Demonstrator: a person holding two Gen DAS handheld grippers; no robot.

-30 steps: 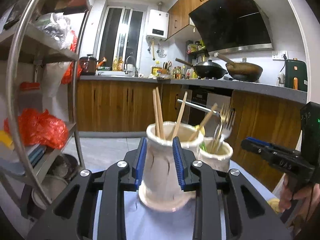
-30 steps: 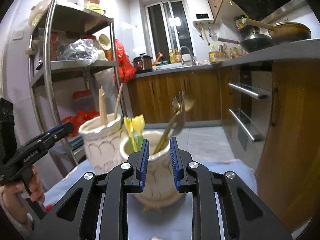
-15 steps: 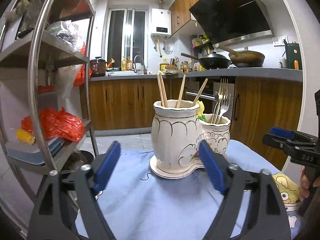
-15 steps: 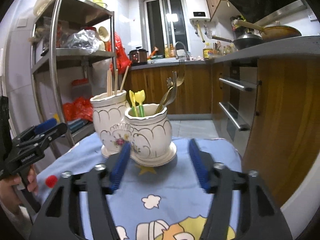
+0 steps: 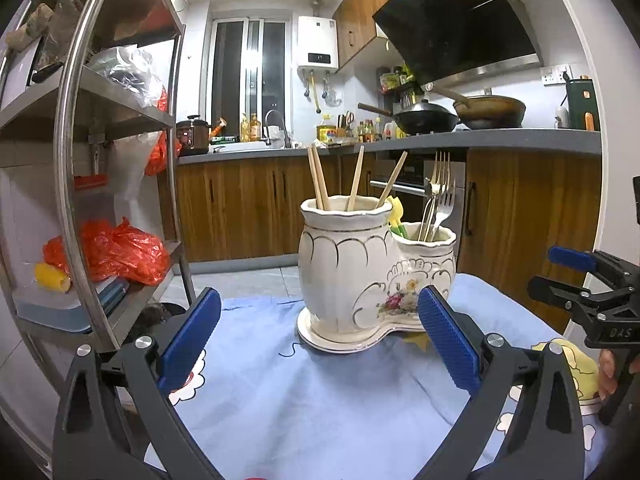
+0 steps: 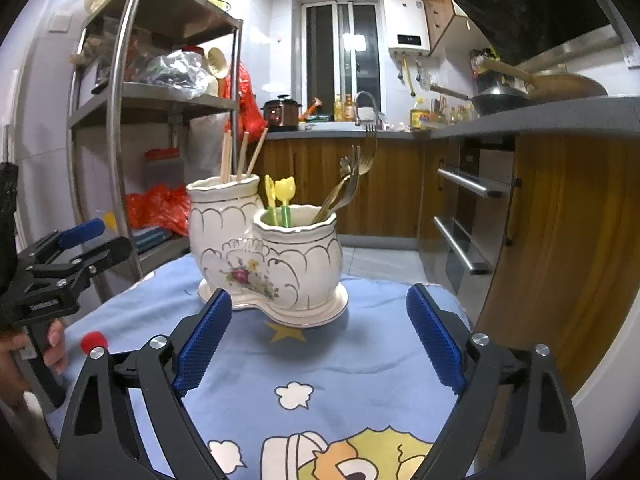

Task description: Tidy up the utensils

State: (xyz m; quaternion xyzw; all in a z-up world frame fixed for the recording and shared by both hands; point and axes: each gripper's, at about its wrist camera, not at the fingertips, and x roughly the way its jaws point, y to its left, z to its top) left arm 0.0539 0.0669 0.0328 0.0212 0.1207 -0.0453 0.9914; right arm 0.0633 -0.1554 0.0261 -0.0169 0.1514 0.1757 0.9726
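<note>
Both grippers have been drawn back from the ceramic utensil holder [image 5: 372, 272] since the earlier frames, where each one was closed around one of its two cups. The jaws of the left gripper [image 5: 320, 338] have just been opening and are now spread wide apart; nothing is held between them, and the holder is seen beyond the blue pads, not touched by them. The same is seen for the right gripper [image 6: 320, 340]: its jaws have just been opening, they stand far apart, and only the blue tablecloth [image 6: 360, 368] lies between them.

The holder is placed upright on the tablecloth, on its own white base. Four wooden chopsticks [image 5: 318, 180] are kept in the taller cup. In the lower cup, metal forks [image 5: 438, 192] and two small yellow-green plastic utensils [image 6: 280, 200] are kept, all standing with the handles down.

In the left wrist view the right gripper is visible at the right edge, held by a hand [image 5: 608, 372]. A small red ball [image 6: 94, 340] lies on the cloth near the left gripper in the right wrist view.
</note>
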